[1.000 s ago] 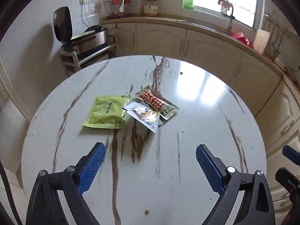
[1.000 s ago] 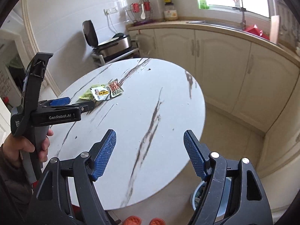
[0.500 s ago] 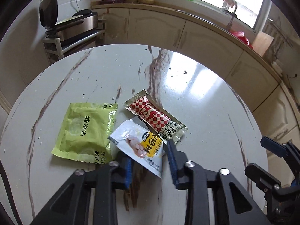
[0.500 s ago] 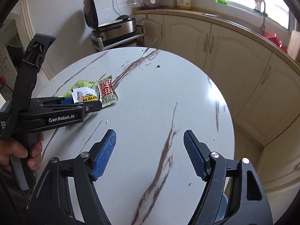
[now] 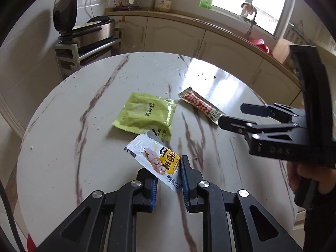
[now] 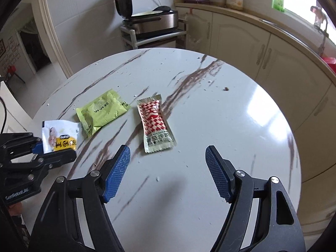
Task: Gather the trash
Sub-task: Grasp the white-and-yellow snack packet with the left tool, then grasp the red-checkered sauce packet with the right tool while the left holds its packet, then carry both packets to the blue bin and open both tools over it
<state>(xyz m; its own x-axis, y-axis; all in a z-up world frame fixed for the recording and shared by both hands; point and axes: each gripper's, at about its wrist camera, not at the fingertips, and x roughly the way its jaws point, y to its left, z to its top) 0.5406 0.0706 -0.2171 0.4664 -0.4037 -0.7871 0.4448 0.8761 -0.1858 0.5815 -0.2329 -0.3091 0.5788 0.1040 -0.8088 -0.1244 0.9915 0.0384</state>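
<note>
A round white marble-look counter [image 6: 241,126] with brown veins carries the load. A crumpled lime-green foil packet [image 6: 103,110] lies flat near the middle, and just beside it, apart, a red-and-white checkered sachet [image 6: 155,124] rests lengthwise. Small dark crumbs [image 6: 226,88] and white specks dot the glossy top toward the far edge.

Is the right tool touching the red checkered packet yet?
Apart. The right wrist view shows the right tool open, with bare table between its fingertips and the red checkered packet.
</note>
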